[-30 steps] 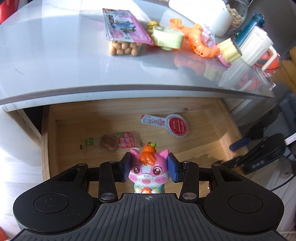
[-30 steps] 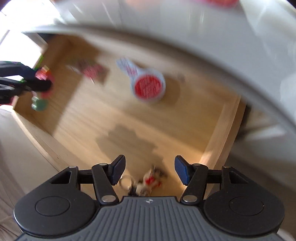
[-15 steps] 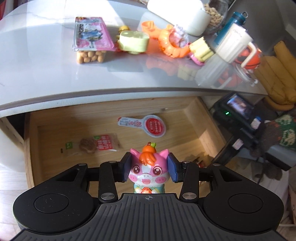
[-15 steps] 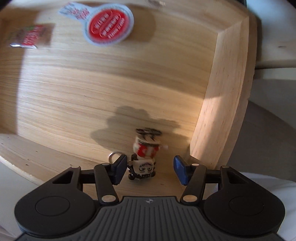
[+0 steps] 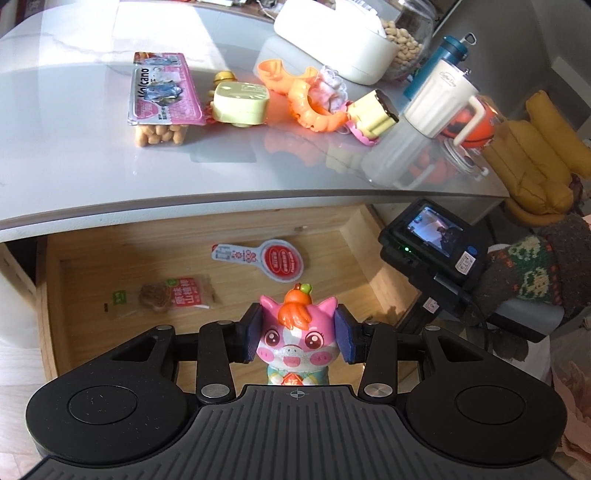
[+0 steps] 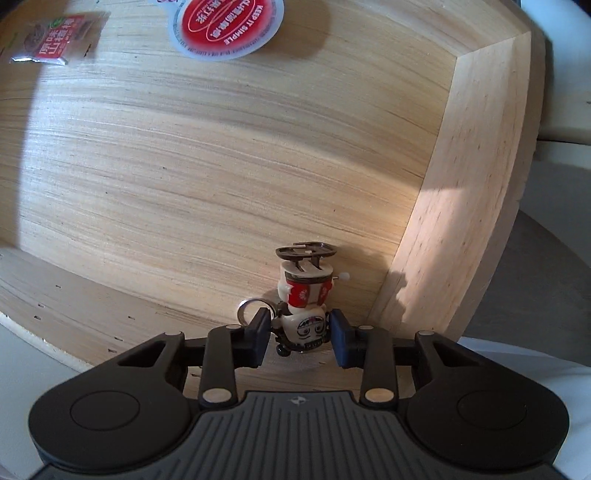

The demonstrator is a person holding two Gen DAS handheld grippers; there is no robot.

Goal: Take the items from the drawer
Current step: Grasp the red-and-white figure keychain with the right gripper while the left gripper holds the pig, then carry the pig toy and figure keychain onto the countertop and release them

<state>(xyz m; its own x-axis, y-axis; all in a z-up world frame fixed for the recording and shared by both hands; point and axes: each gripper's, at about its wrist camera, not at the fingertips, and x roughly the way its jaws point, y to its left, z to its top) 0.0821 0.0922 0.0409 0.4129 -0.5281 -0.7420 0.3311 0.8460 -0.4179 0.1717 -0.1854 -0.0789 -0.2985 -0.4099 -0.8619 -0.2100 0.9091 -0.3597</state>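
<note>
My left gripper (image 5: 298, 338) is shut on a pink pig figurine (image 5: 297, 334) with an orange tuft, held above the open wooden drawer (image 5: 51, 295). In the drawer lie a red-and-white round sachet (image 5: 280, 260) and a clear snack packet (image 5: 173, 299). In the right wrist view, my right gripper (image 6: 300, 341) is open, low in the drawer's near right corner. Its pads straddle the head of a small wind-up keychain figure (image 6: 304, 295) lying on the drawer floor, with small gaps on both sides. The sachet (image 6: 225, 26) and packet (image 6: 55, 37) lie farther back.
The grey tabletop (image 5: 74, 166) above the drawer carries a peanut pack (image 5: 162, 96), a yellow-green box (image 5: 240, 103), orange toys (image 5: 310, 107), a white blender jug (image 5: 439, 99) and a white case (image 5: 332, 48). The drawer's right wall (image 6: 461, 184) stands close beside the figure. The other gripper's camera (image 5: 428, 240) is at right.
My left gripper rose and pulled back with the pig, so more tabletop shows. My right gripper swung down into the drawer corner, moved up around the wind-up figure, and its fingers narrowed.
</note>
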